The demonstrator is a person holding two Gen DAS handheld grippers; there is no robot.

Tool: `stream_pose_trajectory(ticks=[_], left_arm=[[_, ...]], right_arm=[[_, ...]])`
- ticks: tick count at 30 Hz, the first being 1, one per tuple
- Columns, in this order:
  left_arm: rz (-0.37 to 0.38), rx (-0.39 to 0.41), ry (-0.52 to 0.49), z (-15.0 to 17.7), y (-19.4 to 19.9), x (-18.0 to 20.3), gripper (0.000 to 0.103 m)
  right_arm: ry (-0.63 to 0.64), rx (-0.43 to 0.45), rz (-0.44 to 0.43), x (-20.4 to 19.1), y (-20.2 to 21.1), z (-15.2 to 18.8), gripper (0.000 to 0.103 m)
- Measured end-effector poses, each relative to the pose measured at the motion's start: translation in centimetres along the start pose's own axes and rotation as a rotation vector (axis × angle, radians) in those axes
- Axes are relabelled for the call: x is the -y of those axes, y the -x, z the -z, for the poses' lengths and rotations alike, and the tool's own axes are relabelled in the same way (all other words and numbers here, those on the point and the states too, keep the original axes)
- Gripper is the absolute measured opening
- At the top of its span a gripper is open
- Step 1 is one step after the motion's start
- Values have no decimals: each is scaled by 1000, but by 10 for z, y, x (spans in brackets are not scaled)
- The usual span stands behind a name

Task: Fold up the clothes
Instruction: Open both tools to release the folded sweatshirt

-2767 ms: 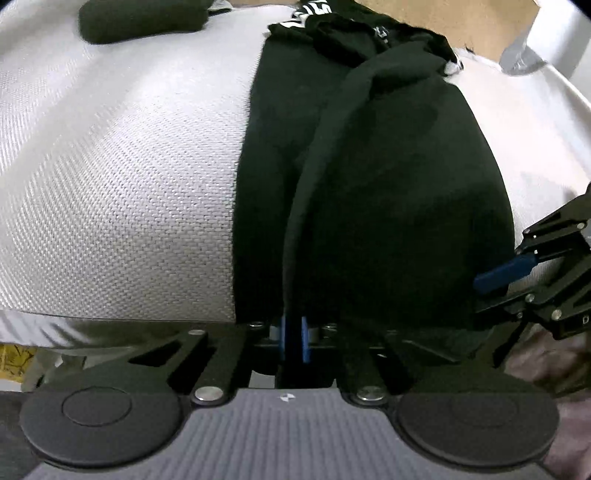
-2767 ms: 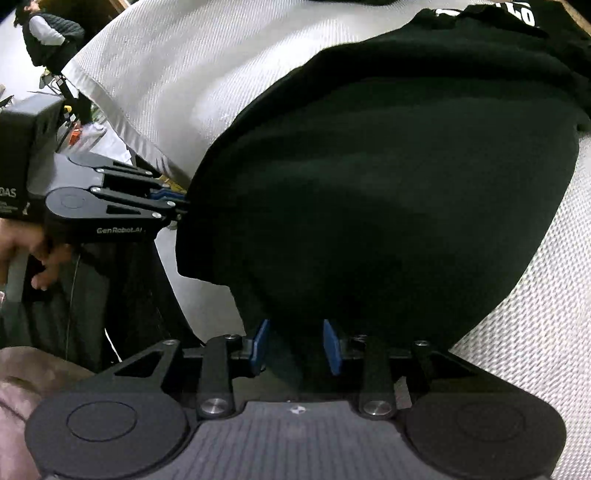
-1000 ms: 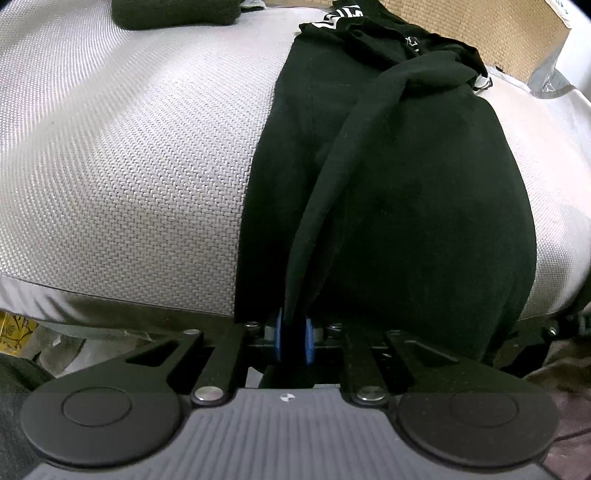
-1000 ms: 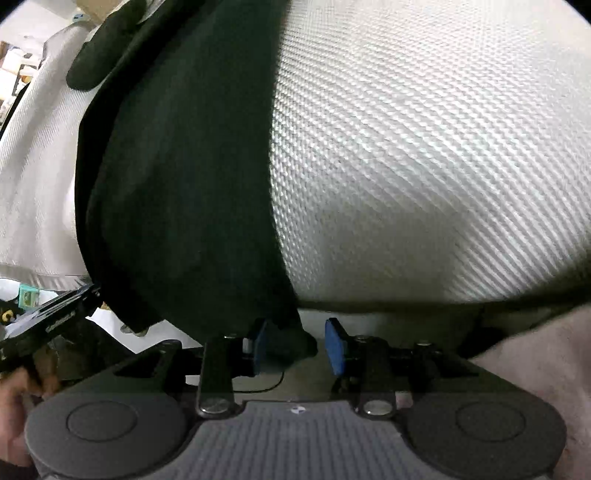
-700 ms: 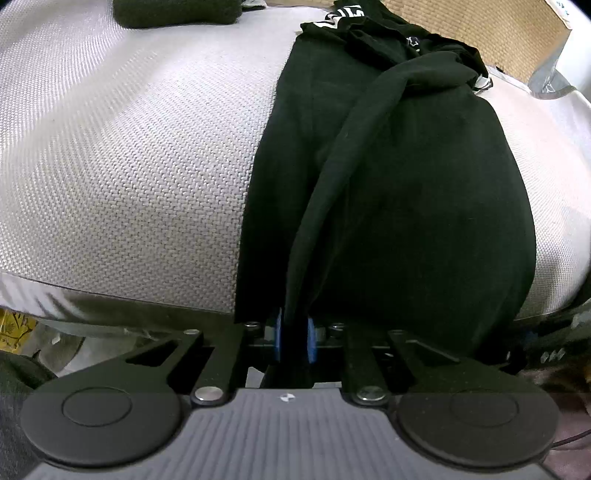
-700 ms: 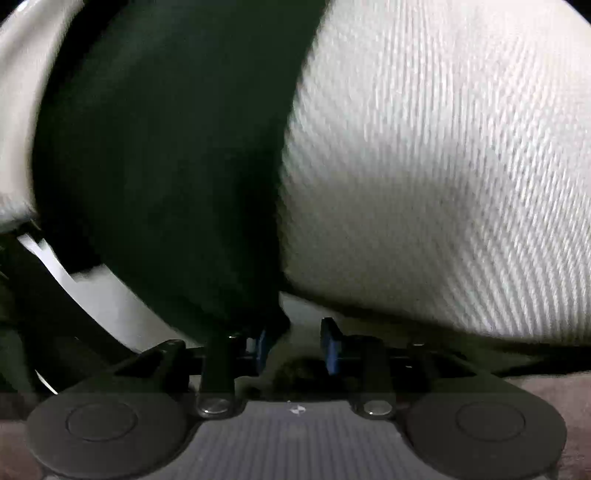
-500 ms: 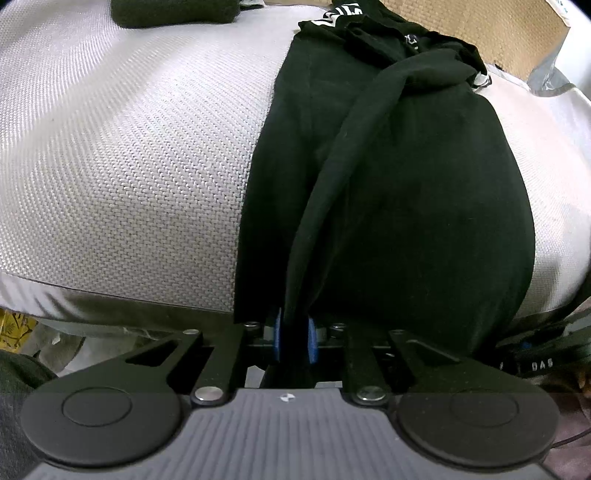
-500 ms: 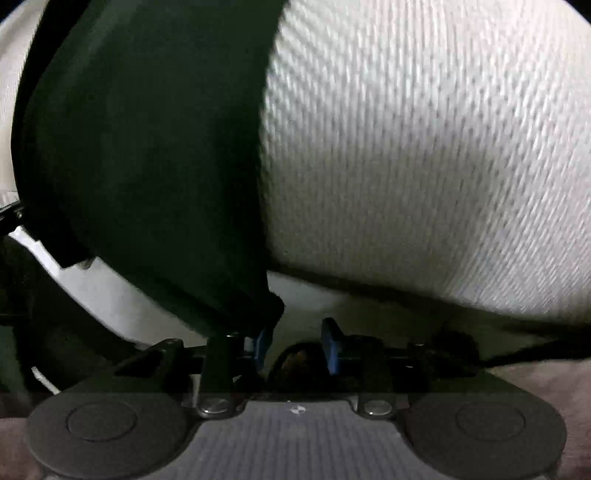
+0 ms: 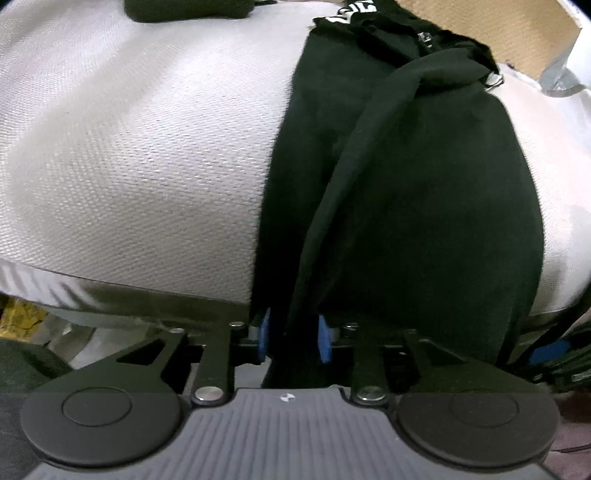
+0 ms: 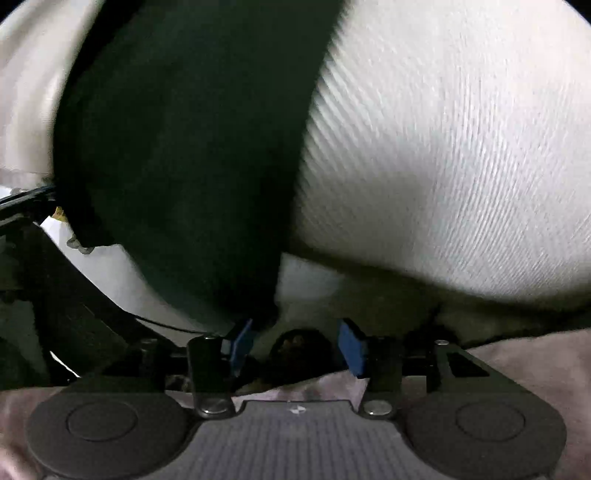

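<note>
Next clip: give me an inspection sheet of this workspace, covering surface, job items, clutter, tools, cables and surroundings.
Surface: white woven cover, reaching to the near edge.
Job's things: black garment lying lengthwise on the cover, a raised fold along its middle, white lettering at the far end; its near hem hangs over the edge.
Clutter: a dark roll at the far edge.
Grippers: left tool open, fold of the garment between its pads, not pinched; right tool open, nothing between its pads, garment corner by the left pad.
Cables: thin dark wire below the garment.
Surroundings: brown board beyond the cover.
</note>
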State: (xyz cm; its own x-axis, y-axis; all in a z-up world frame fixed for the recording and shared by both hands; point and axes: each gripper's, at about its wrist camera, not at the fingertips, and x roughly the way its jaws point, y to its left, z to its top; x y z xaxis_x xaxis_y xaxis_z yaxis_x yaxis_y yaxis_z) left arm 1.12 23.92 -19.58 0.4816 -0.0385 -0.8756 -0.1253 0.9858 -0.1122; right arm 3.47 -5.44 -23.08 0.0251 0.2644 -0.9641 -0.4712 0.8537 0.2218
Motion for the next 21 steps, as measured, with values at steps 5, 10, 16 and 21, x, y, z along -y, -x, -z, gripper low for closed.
stream_pose_trajectory(ticks=[5, 10, 16, 21], left_arm=[[-82, 41, -27, -8, 22, -1, 36], [-189, 97, -65, -17, 49, -3, 35], [-74, 204, -87, -40, 83, 0, 36], [14, 249, -134, -78, 65, 40, 39]], right_arm=[[100, 154, 12, -8, 52, -14, 55], [104, 351, -12, 25, 99, -44, 55], [70, 479, 13, 48, 106, -95, 55], [39, 542, 44, 60, 107, -128, 55]])
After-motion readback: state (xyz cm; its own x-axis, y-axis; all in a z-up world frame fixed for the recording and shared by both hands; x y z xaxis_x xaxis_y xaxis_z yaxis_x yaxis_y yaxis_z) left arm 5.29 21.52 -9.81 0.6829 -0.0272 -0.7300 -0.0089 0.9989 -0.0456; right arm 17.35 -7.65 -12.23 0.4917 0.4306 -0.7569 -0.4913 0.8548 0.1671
